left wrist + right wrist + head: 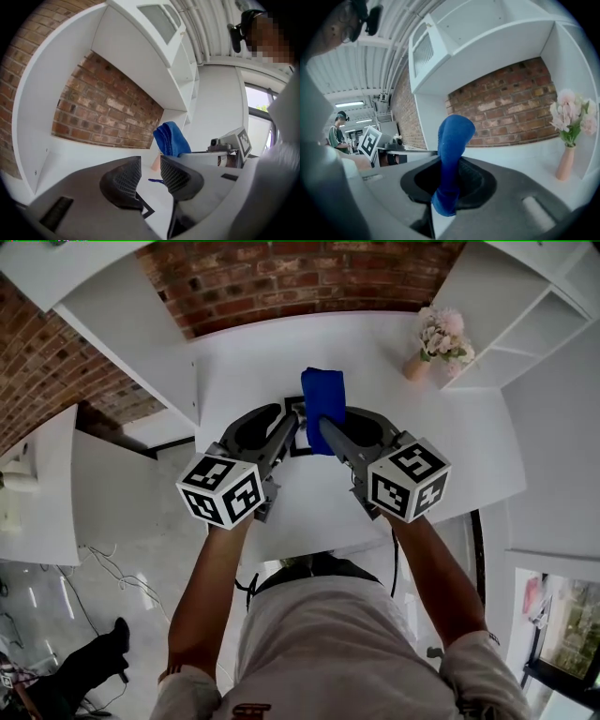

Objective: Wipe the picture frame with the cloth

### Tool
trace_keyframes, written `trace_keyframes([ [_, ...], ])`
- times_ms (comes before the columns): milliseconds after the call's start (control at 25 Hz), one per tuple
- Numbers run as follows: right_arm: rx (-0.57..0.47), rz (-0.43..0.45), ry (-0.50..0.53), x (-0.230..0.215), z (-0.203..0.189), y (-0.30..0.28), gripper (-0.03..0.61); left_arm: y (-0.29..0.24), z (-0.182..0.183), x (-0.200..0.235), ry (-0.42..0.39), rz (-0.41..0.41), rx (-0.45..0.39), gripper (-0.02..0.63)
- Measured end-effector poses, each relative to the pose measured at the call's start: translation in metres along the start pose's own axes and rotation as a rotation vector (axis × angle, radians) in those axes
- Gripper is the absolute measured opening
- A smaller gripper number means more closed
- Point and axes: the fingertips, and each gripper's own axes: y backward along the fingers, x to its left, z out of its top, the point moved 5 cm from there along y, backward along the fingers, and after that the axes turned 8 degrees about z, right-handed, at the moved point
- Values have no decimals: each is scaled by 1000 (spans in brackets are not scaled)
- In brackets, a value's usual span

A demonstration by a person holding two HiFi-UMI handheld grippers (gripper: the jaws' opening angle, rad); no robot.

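Observation:
My right gripper (325, 430) (450, 187) is shut on a blue cloth (323, 397) (453, 140), which stands up out of its jaws in a folded bunch. The left gripper (286, 432) (150, 180) hovers just left of it, its jaws apart with only white table showing in the gap. The black-edged picture frame (298, 452) lies on the white table (244, 371) beneath both grippers, mostly hidden by them. One black corner of the frame (147, 211) shows under the left jaws. From the left gripper view the cloth (171, 138) is ahead and to the right.
A vase of pink flowers (437, 341) (568, 159) stands at the table's back right. White shelving (525, 315) flanks the table on both sides, and a brick wall (281, 277) is behind. The near table edge is right below my hands.

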Motion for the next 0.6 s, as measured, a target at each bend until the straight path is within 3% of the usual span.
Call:
trace_keyframes([
  [360,-153,44,175,33,23,17,71,37,19,-21,-80,-11,-165,54],
  [600,-227,48,244,46,28,27,71,55,27,-32,-130,-3,-223,1],
])
